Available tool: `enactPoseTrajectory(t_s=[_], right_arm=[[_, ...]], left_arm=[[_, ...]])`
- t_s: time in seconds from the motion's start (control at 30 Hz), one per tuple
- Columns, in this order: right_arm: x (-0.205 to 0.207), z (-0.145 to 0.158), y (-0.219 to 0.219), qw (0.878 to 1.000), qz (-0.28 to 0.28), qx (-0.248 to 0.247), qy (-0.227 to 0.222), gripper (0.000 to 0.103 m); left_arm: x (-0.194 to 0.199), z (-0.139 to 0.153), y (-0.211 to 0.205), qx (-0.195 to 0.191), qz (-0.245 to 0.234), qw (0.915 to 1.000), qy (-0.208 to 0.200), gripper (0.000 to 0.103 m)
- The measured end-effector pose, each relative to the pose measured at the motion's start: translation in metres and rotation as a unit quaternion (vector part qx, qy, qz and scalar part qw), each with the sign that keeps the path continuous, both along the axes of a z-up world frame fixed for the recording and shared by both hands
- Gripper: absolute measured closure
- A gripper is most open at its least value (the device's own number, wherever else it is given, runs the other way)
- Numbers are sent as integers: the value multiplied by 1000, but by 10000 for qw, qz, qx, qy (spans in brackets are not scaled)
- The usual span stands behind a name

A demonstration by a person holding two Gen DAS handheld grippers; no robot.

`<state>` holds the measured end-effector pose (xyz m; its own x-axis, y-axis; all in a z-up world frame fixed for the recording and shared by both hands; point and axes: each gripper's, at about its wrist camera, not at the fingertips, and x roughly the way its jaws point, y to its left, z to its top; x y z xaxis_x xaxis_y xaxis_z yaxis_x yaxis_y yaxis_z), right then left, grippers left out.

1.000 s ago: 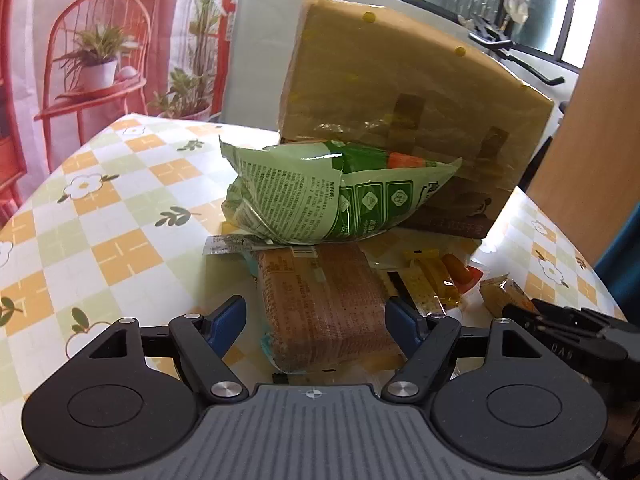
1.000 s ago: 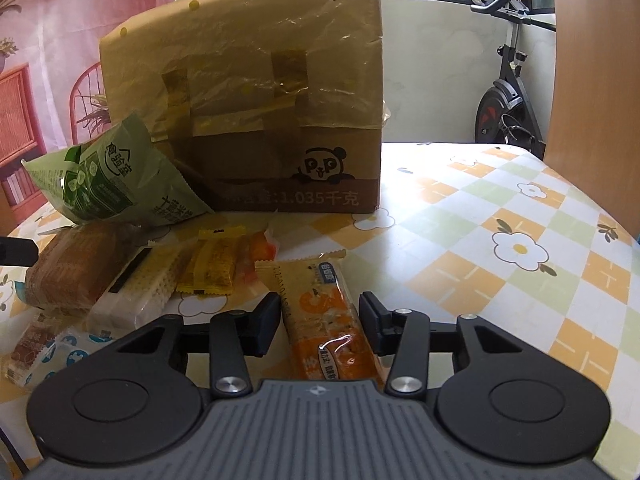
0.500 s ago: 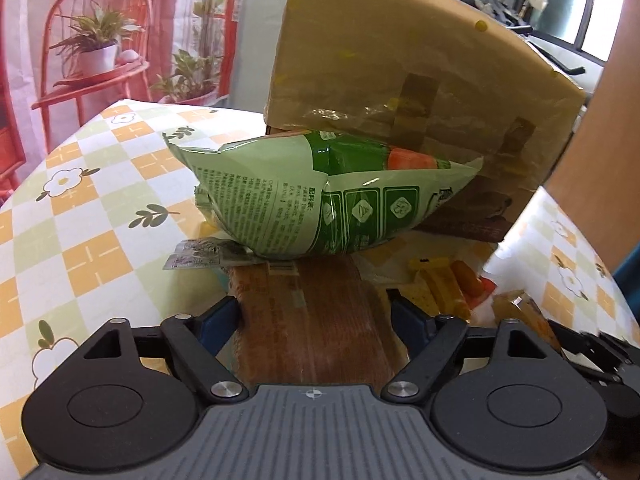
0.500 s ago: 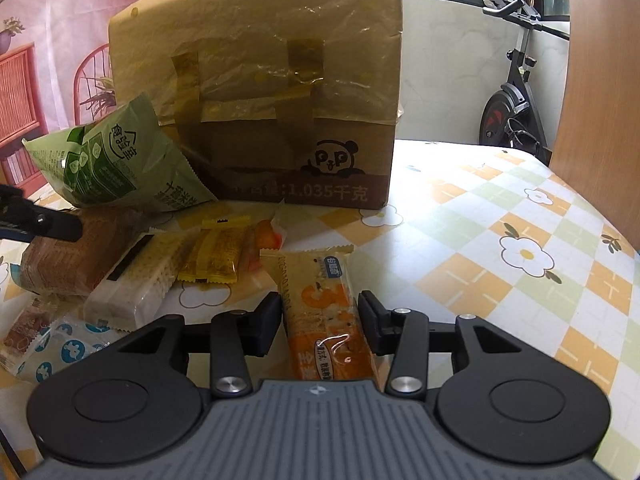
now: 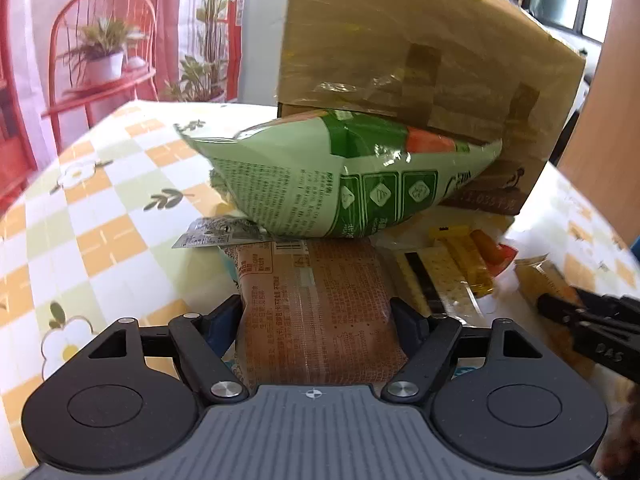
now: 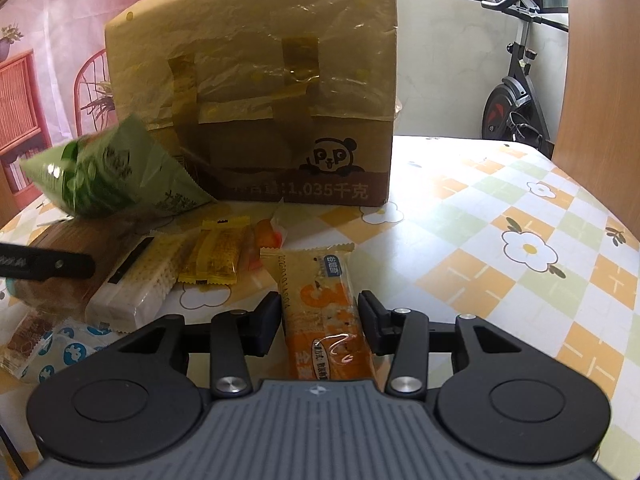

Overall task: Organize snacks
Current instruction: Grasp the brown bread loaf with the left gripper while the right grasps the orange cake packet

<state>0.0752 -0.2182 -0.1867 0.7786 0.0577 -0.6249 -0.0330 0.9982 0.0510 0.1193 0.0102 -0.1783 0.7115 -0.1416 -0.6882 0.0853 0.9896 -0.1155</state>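
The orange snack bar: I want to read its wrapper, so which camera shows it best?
The right wrist view: the orange snack bar lies lengthwise between the right gripper jaws, wrapper facing up. The left wrist view catches only a blurred end at its right edge.

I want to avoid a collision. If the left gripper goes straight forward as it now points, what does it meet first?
The left gripper already has the brown snack pack between its fingers. Going straight on, it would probably meet the green snack bag first, which lies across the pack's far end, with the cardboard box behind it. Depth is unclear.
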Motion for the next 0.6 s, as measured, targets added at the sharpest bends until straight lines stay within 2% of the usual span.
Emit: enactPoseTrajectory(t_s=[0.13, 0.33, 0.5, 0.6], right_arm=[[0, 0, 0, 10000, 1, -2, 2, 58], [0, 0, 0, 10000, 0, 3, 7, 57], [0, 0, 0, 10000, 0, 0, 7, 58], [0, 0, 0, 10000, -1, 1, 15, 58]], left_arm=[[0, 4, 3, -332, -104, 9994, 38, 24], [-6, 6, -9, -200, -319, 9992, -120, 24], [-5, 5, -7, -244, -242, 9994, -79, 24], [-8, 9, -8, -362, -381, 9984, -194, 25]])
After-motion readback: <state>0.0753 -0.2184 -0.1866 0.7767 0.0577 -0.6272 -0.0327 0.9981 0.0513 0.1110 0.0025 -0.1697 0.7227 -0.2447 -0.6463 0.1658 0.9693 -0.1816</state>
